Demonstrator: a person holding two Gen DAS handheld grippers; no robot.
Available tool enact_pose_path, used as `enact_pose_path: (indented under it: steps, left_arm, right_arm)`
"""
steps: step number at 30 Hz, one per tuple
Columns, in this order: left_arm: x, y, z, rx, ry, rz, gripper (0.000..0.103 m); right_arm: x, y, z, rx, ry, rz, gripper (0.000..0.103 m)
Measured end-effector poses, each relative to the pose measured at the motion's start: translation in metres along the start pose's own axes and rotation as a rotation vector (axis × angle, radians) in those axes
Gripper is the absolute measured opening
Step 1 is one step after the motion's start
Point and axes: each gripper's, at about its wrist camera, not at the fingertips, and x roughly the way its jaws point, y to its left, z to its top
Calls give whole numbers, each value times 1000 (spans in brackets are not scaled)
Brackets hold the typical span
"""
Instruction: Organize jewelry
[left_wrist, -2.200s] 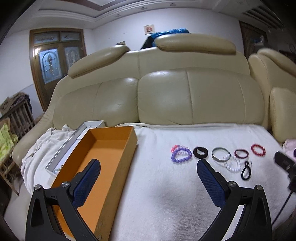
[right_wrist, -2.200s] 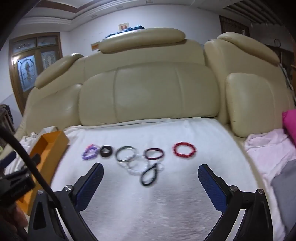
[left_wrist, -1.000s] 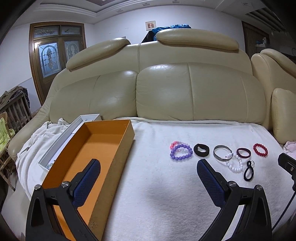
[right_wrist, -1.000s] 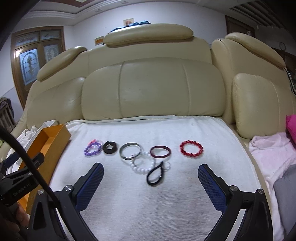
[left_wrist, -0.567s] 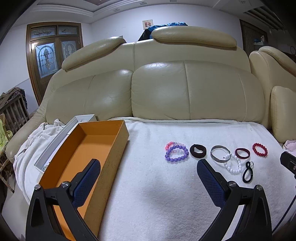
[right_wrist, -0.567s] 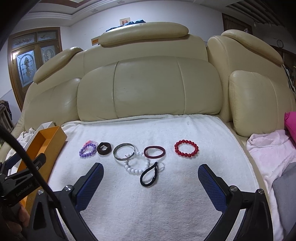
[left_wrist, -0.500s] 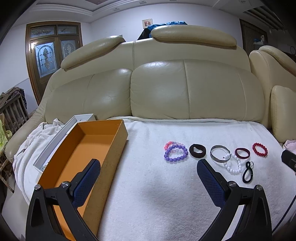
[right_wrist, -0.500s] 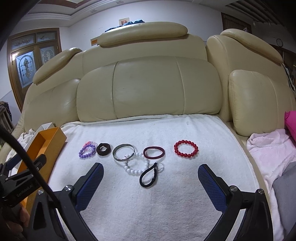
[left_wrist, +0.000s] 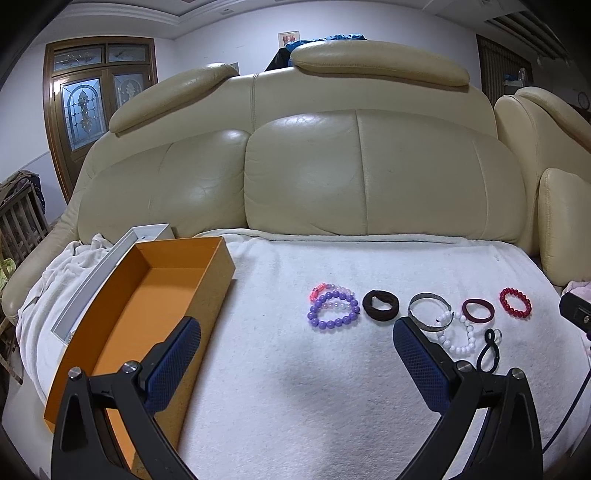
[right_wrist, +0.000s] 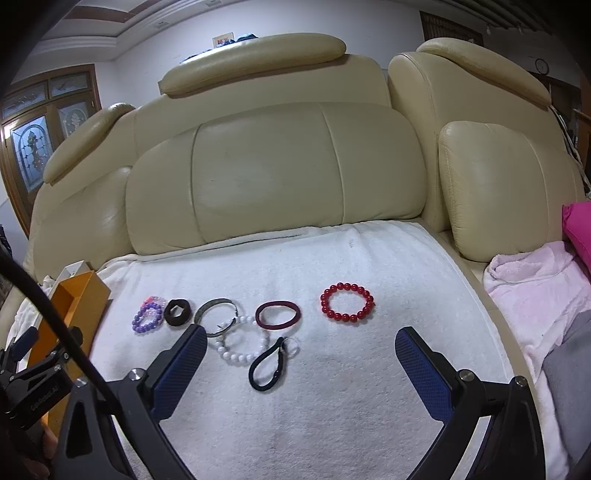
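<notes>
Beaded, metal and elastic bracelets, from the purple bead bracelet (left_wrist: 333, 309) to the red bead bracelet (right_wrist: 347, 303), lie in a row on the white towel (right_wrist: 332, 398), right of the open orange cardboard box (left_wrist: 147, 295). Left gripper (left_wrist: 295, 360) and right gripper (right_wrist: 301, 363) hover wide apart, empty.

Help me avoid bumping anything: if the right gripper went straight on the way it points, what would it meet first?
Probably the white blanket itself. The open right gripper aims between the black loop and the red bead bracelet; depth is unclear.
</notes>
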Motion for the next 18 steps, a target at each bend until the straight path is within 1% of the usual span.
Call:
enact_pose_path:
  steps: [3,4,6,8,9,12,14,15,18]
  left_arm:
    - [5,-3,0,-2,12,-12,103]
    - [10,-3,0,-4,31,-23,103]
    - [23,-3,-3,-10,92,-56,103]
    - [42,0,-8,-38,185,-106,103]
    - [49,1,-11,-55,220,-119,103]
    - [63,5,-15,-90,277,-157,103]
    - [68,6,-17,-93,280,-156,103]
    - [70,5,-17,-88,275,-154,103]
    - [77,0,-16,-59,277,-175,103]
  right_arm:
    - [6,-3,1,-10,10,-5,103]
    - [8,-5,2,-11,15,-1,103]
    - [15,-11,4,-11,29,-2,103]
    - [24,-22,7,1,53,14,103]
    - [31,-30,9,19,72,30,102]
    - [53,-57,13,99,137,70,93]
    - [66,-73,14,161,170,86,85]
    - [73,-80,14,185,184,93,84]
    - [93,-90,16,195,202,77,77]
